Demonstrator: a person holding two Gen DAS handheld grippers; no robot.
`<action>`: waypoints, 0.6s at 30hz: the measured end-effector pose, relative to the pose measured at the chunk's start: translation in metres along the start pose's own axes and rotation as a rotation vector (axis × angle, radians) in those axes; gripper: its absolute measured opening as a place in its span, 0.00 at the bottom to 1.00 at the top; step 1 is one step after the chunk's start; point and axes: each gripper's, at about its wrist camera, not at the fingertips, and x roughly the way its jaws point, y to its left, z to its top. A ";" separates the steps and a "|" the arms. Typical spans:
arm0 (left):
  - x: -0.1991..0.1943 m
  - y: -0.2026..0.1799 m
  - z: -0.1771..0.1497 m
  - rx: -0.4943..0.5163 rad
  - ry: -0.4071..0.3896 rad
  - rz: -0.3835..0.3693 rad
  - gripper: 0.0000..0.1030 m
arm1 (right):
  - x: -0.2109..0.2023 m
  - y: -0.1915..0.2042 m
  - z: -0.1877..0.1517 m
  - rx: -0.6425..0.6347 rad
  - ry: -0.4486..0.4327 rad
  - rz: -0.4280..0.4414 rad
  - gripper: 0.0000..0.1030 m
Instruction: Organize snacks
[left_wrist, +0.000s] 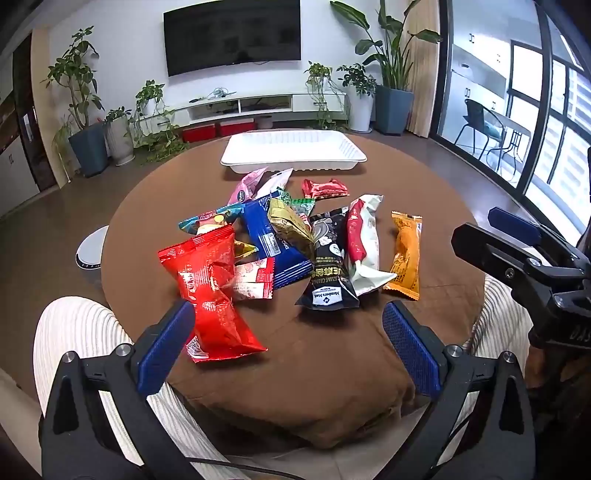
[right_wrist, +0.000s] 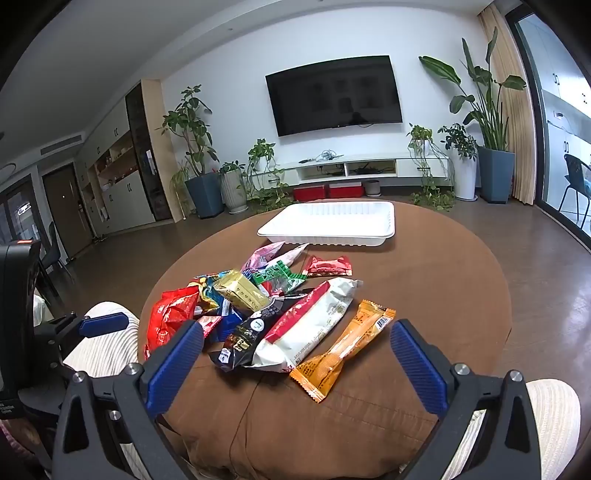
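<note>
Both hand-held grippers are held with jaws spread wide and empty: the left hand-held gripper (left_wrist: 288, 343) hangs over the near end of the red packet (left_wrist: 212, 291), the right hand-held gripper (right_wrist: 295, 363) just short of the orange packet (right_wrist: 341, 350). Beyond the red packet the snack pile (left_wrist: 291, 236) covers the brown table (left_wrist: 424, 192); farther still sits the white tray (left_wrist: 293, 151), holding nothing.

A loose pile of colourful snack packets (left_wrist: 280, 243) lies flat on the round brown tabletop (left_wrist: 369, 350); an empty white tray (left_wrist: 293, 151) sits just behind.
</note>
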 end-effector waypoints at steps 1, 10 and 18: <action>0.000 0.001 0.000 -0.002 0.000 -0.001 1.00 | 0.000 0.000 0.000 -0.001 0.002 0.000 1.00; -0.001 0.002 0.000 -0.006 -0.001 0.002 1.00 | 0.000 0.000 0.000 0.000 0.002 0.000 1.00; -0.002 0.003 0.001 -0.008 -0.002 0.002 1.00 | 0.000 0.000 0.000 0.001 0.003 0.001 1.00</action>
